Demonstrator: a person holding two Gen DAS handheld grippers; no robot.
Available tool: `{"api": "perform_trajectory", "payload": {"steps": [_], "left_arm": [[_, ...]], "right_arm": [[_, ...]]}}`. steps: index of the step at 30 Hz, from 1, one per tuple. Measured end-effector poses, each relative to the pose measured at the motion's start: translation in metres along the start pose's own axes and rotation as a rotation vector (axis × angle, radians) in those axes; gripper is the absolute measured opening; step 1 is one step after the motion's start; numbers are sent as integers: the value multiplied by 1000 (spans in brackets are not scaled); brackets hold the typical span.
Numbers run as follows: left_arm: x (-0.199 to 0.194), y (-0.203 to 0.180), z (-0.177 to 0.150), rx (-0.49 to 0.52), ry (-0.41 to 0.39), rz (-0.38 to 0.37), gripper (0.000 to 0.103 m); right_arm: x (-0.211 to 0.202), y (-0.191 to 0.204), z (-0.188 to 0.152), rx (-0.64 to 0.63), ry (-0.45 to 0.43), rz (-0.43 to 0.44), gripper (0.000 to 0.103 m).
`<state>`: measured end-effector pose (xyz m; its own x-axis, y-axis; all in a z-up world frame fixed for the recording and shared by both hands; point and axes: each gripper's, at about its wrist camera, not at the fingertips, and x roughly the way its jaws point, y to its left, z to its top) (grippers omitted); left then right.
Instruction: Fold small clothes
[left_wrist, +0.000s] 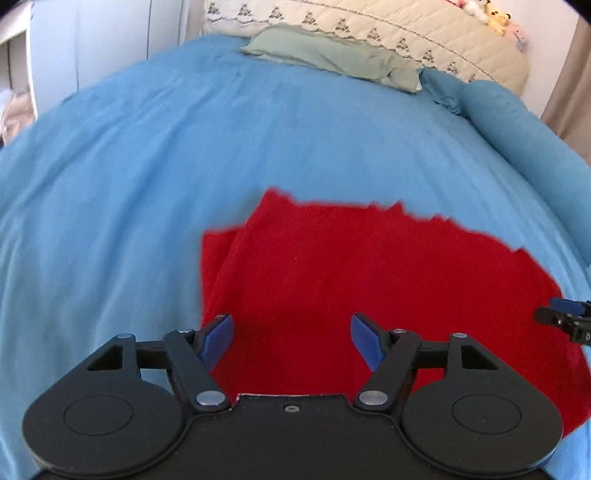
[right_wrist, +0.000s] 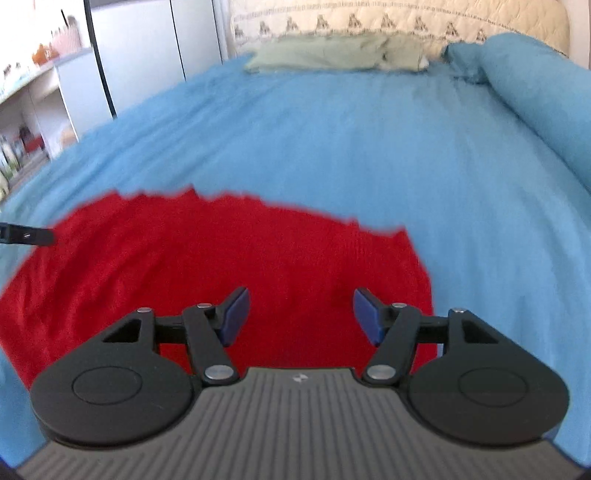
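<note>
Left wrist view looks down over a red knitted garment (left_wrist: 369, 288) spread on the blue bedspread (left_wrist: 184, 147), with the left tool (left_wrist: 291, 341) poised over the garment's near-left part, its blue pads apart and nothing between them. Left of the tool, a fold line runs through the garment, with a narrower strip of red beside it, so one layer seems already turned over there. The right tool (left_wrist: 565, 317) shows only as a tip at the garment's right side.

From the right wrist view, the right tool (right_wrist: 299, 315) sits over the near-right part of the garment (right_wrist: 203, 266), its pads likewise spread and gripping nothing. The garment's far edge looks jagged, though blur makes its exact outline hard to read. A green pillow (right_wrist: 332, 55) lies well beyond the garment, at the head of the bed, against a quilted headboard (right_wrist: 388, 18).

The knit looks soft, light and floppy; it should drape and stretch rather than hold shape, and the bedspread beneath may bunch up with it. Pinching it at a near corner or edge on each side, catching only the red fabric, seems the best hold for lifting the near half evenly toward the far edge.
</note>
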<state>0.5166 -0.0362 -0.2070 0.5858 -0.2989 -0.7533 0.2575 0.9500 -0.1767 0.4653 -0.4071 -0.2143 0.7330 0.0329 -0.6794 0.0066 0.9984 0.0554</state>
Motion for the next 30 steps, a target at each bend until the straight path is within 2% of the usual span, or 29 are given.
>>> {"api": "perform_trajectory", "payload": {"steps": [2,5,9,12,14,16,18,20,23,26,30], "left_arm": [[2,4,-7,18,-18,-7,75],[2,-1,-15,63,-34,12,76],[-3,-4,-19,86,-24,32,76],[-6,-7,-13,98,-2,69,76],[-21,-16,-10,125,-15,88,76],[-36,-29,-8,163,-27,104,81],[-53,-47,-11,188,-54,136,102],[-66,-67,-17,195,-78,156,103],[-67,-93,-27,182,-45,136,103],[-54,-114,-36,180,-25,120,103],[-30,-130,-39,174,-23,108,103]], "right_arm": [[9,-4,-9,9,19,-30,78],[10,-17,-19,56,-19,-13,78],[6,-15,-22,39,-26,-34,78],[2,-13,-18,42,0,-44,79],[-10,-9,-8,37,9,-51,79],[-40,0,-4,27,-33,-41,81],[-69,10,-7,58,-53,-63,94],[-99,20,-19,120,-38,-74,100],[-129,31,-49,232,17,-82,102],[-139,36,-79,350,87,-105,102],[-135,35,-111,448,91,-128,102]]}}
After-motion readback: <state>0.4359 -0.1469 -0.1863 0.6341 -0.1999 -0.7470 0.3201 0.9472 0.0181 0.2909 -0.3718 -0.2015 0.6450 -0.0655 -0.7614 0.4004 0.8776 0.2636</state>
